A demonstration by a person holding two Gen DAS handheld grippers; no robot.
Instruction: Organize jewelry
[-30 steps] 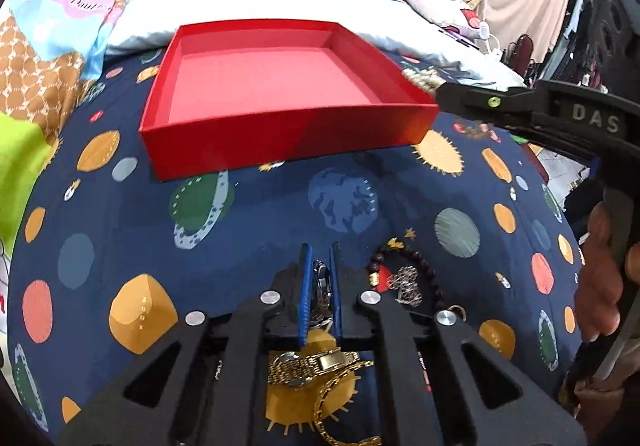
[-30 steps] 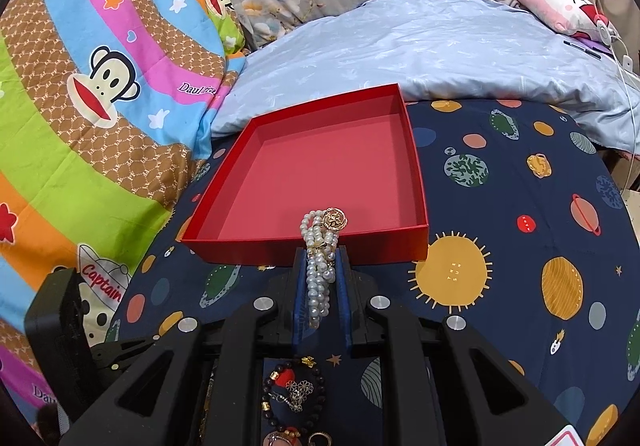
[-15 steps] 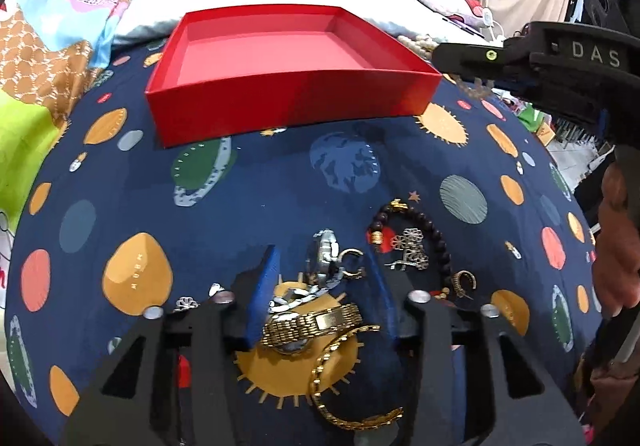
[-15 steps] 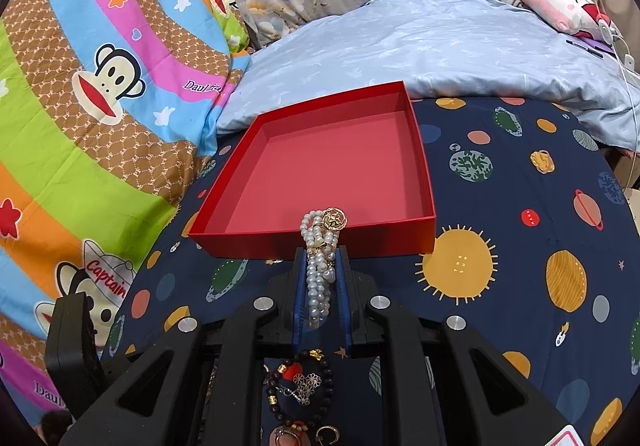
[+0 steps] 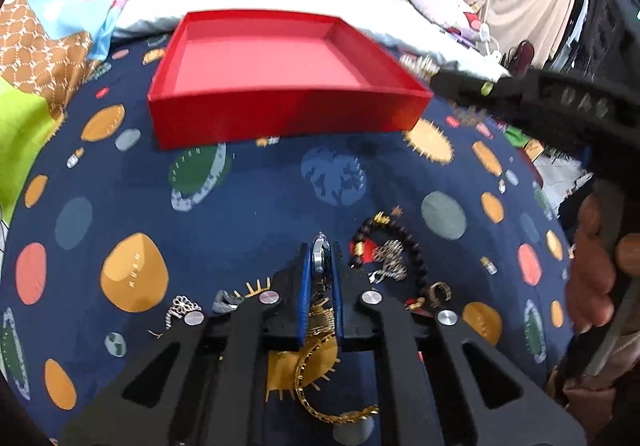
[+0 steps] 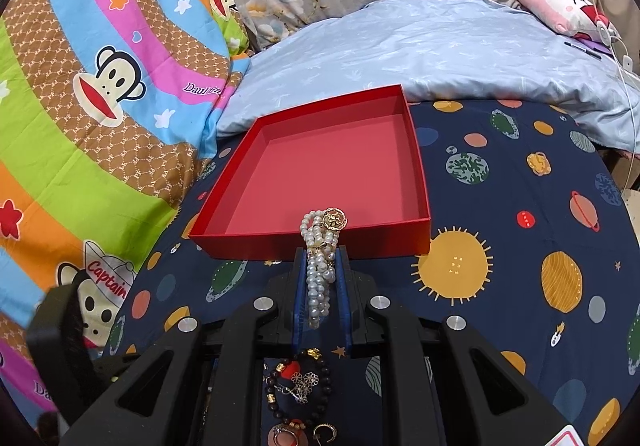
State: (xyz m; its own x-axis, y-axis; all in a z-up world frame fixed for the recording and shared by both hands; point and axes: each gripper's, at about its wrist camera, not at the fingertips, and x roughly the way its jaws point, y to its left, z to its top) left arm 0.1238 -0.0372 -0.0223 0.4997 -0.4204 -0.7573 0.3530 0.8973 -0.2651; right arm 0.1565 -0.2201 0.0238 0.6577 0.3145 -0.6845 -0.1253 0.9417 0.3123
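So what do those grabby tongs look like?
Both tongs are black plastic frames with triangle cut-outs and round silver screws. The left tongs and right tongs each have two blue pads inside the fingers. From the left camera, the right one's side shows raised letters "DAS".

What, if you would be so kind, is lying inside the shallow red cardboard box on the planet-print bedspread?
Nothing: in the right wrist view the shallow red cardboard box shows only its bare pink floor. The white pearl bracelet in the right gripper covers a small strip behind the near wall, so that strip cannot be checked.
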